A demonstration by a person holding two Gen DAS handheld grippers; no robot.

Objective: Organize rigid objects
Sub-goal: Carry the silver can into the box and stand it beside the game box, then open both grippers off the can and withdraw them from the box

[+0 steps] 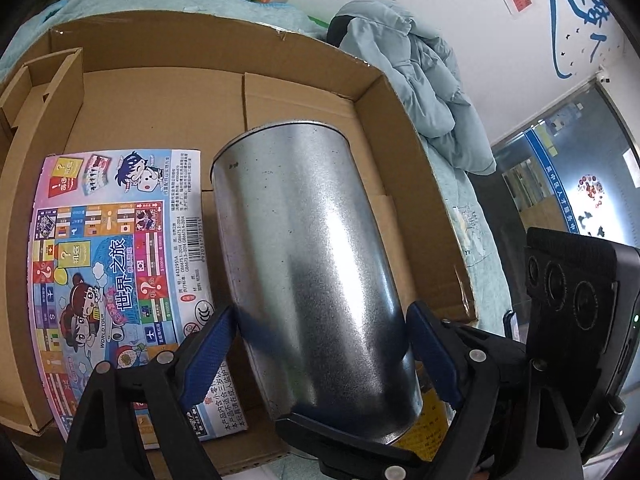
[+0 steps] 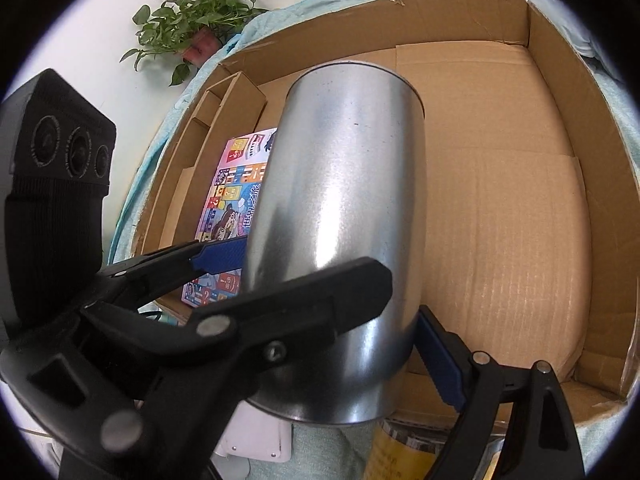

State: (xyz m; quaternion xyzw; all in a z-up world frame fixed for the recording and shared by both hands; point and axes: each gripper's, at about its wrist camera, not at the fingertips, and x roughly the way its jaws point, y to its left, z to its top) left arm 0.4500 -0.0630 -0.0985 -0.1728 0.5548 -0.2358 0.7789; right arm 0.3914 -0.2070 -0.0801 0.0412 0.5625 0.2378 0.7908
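Observation:
A shiny metal can (image 1: pixel 312 264) lies tilted over the open cardboard box (image 1: pixel 404 128). My left gripper (image 1: pixel 324 344) is shut on the can, one blue pad on each side of its lower part. In the right wrist view the same can (image 2: pixel 340 220) fills the middle. My right gripper (image 2: pixel 320 340) also clamps the can near its base, with one black finger (image 2: pixel 304 300) across its front and one blue pad (image 2: pixel 440 360) on its right side. A colourful board-game box (image 1: pixel 116 272) lies flat in the box at the left.
A cardboard divider (image 1: pixel 44 92) stands along the box's left wall. A pale blue jacket (image 1: pixel 420 80) lies beyond the box on a blue cloth. A potted plant (image 2: pixel 192 28) stands past the box. A yellow-labelled item (image 2: pixel 400 456) lies below the can.

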